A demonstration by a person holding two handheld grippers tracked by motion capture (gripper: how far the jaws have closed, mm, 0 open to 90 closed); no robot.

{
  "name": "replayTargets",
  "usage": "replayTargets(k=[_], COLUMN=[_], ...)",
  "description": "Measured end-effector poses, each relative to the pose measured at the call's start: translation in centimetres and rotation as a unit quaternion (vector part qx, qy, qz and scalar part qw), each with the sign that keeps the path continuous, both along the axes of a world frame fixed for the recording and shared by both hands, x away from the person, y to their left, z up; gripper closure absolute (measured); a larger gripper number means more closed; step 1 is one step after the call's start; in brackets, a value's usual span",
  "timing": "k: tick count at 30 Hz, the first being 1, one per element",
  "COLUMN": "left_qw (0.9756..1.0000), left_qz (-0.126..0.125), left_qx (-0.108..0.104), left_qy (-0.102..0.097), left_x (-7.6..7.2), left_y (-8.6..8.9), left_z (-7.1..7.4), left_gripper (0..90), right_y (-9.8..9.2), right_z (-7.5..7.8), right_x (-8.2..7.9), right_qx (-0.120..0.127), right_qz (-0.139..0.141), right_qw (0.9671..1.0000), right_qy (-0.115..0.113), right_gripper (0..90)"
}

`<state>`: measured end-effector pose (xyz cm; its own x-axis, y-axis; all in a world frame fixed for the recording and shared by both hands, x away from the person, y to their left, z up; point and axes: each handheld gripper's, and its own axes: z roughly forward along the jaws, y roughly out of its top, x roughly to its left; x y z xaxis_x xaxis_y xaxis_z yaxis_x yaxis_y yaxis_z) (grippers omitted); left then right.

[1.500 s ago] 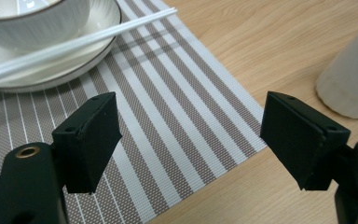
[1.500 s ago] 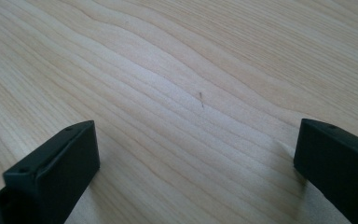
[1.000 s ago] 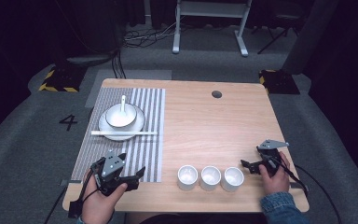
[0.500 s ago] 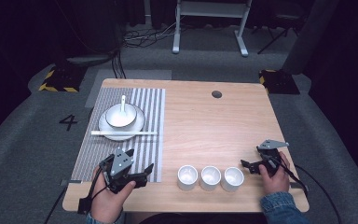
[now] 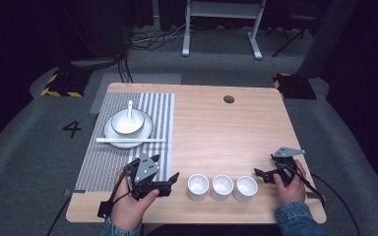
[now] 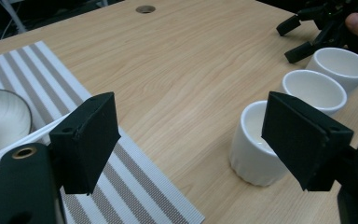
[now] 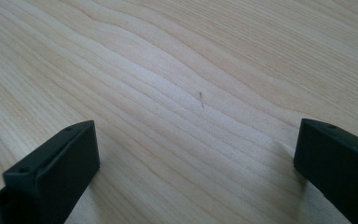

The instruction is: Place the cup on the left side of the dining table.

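Three white cups stand in a row near the table's front edge: the left cup, the middle cup and the right cup. My left gripper is open, just left of the left cup and pointing at it, with its right jaw beside the cup's wall. Nothing is between its jaws. Right of the row, my right gripper is open, low over bare wood and holding nothing.
A striped placemat covers the left part of the table. On it are a white plate with a bowl and spoon, and chopsticks across the plate's front. A cable hole is at the back.
My left gripper has moved right from the placemat's front edge toward the left cup. The right gripper and the cups have stayed put.
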<state>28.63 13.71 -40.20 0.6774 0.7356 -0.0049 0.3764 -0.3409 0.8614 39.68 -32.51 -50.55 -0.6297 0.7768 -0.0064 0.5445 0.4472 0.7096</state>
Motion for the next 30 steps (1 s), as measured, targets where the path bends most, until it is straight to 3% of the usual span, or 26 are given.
replayTargets(k=[8,15,23,27,30], left_qw=[0.999,0.9982,0.9981,0.9971,0.9962], left_qz=[-0.04,-0.054,-0.057,-0.069,-0.085], left_qx=[-0.015,-0.023,-0.023,-0.023,-0.009], left_qy=[0.01,0.011,0.007,0.02,0.019], left_x=[0.7,0.9,0.8,1.1,1.2], left_y=[-2.0,-3.0,-3.8,-4.1,-4.4], left_z=[-0.2,-0.3,-0.5,-1.2,-1.7], left_gripper=[18.9,18.3,18.9,17.1,17.3], right_y=[0.0,0.0,0.0,0.0,0.0], right_z=[0.0,0.0,0.0,0.0,0.0], right_x=[0.0,0.0,0.0,0.0,0.0], right_qx=[0.0,0.0,0.0,0.0,0.0], right_qz=[0.0,0.0,0.0,0.0,0.0], right_qw=[1.0,1.0,1.0,1.0,1.0], right_qy=[0.0,0.0,0.0,0.0,0.0], right_gripper=[0.3,0.3,0.3,0.3,0.3])
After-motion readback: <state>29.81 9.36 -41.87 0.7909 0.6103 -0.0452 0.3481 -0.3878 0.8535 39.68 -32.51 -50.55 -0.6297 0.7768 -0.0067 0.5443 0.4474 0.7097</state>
